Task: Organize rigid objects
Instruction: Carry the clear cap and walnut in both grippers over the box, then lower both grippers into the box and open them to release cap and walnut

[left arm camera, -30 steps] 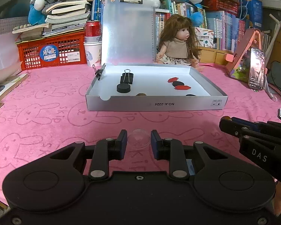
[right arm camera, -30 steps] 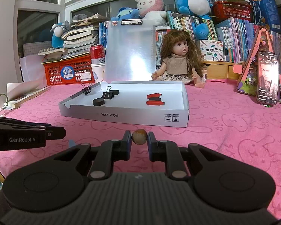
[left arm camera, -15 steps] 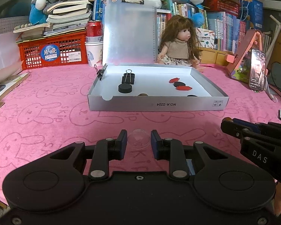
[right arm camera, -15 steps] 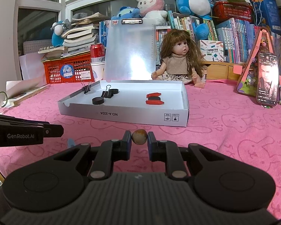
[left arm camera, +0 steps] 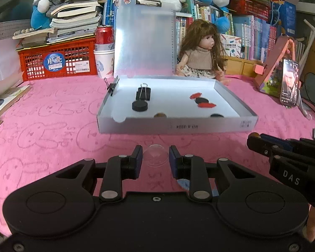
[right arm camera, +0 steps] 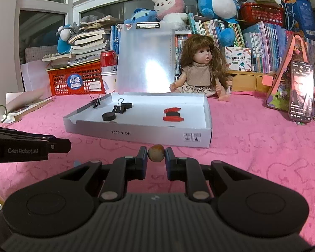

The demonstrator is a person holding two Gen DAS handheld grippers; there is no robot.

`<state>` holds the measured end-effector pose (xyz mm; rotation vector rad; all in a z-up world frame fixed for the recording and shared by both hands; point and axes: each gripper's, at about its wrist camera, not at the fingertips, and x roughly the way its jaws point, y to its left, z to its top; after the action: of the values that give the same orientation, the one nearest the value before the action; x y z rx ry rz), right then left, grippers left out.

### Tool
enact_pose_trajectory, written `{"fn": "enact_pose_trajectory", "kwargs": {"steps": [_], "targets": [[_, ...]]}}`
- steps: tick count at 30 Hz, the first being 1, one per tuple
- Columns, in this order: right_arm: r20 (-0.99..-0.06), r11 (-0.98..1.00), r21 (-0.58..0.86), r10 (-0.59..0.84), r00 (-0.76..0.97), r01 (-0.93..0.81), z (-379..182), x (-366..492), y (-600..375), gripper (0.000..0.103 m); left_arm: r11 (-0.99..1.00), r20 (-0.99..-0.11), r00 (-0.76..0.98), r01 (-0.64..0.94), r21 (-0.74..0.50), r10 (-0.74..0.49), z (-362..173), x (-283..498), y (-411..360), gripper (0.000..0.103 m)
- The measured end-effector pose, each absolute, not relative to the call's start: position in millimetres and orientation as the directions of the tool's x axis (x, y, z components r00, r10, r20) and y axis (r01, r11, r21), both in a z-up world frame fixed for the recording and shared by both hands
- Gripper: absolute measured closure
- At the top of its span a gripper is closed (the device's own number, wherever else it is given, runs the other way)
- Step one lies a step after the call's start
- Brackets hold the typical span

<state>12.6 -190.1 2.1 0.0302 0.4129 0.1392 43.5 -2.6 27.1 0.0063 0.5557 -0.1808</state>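
In front of the white shallow box [left arm camera: 176, 124] on the pink-covered bench [left arm camera: 52, 113], both grippers hang just short of its near wall. The left gripper [left arm camera: 155, 157] has its jaws closed on a clear dome-shaped piece [left arm camera: 155, 154], pinched between the blue pads; the right wrist view shows only that gripper's dark body from the side and hides the dome entirely. The right gripper [right arm camera: 156, 156] has its jaws clamped on a small brownish pebble-like object [right arm camera: 156, 156], which the left wrist view cannot show, since there the right gripper appears only as a black side profile at the box's right. Inside the box, both views show a black disc [left arm camera: 139, 106] near the left wall, a black binder clip [left arm camera: 143, 93] just behind it, and a red-and-black cluster of flat pieces [left arm camera: 201, 101] towards the right. Only the left wrist view catches a brownish item [left arm camera: 160, 115] and a dark piece [left arm camera: 217, 115] tucked against the near wall. Another binder clip [right arm camera: 96, 103] grips the box's left rim. A doll [right arm camera: 201, 71] sits behind the box, beside the upright clipboard [right arm camera: 146, 61].
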Motion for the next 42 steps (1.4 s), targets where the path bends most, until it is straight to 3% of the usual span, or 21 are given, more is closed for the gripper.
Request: {"fn": "enact_pose_trajectory", "kwargs": {"steps": [12,27,42], "targets": [[-0.403,0.989,0.099,0.138,0.905,-0.106,25,58,-196,0.081,0.984,-0.488,0.856,0.171,-0.046,-0.172,57,101,-11,0.077],[-0.470,0.987,0.157,0.105,0.876,-0.034,28,120,-214,0.081,0.976,-0.568,0.794,0.179,-0.122,-0.217,52,184,-21,0.077],[-0.550,0.987,0.156,0.063,0.833,0.029,7,157,-221,0.081,0.985,-0.621,0.765,0.150,-0.089,-0.173,21,223,-34,0.077]]}}
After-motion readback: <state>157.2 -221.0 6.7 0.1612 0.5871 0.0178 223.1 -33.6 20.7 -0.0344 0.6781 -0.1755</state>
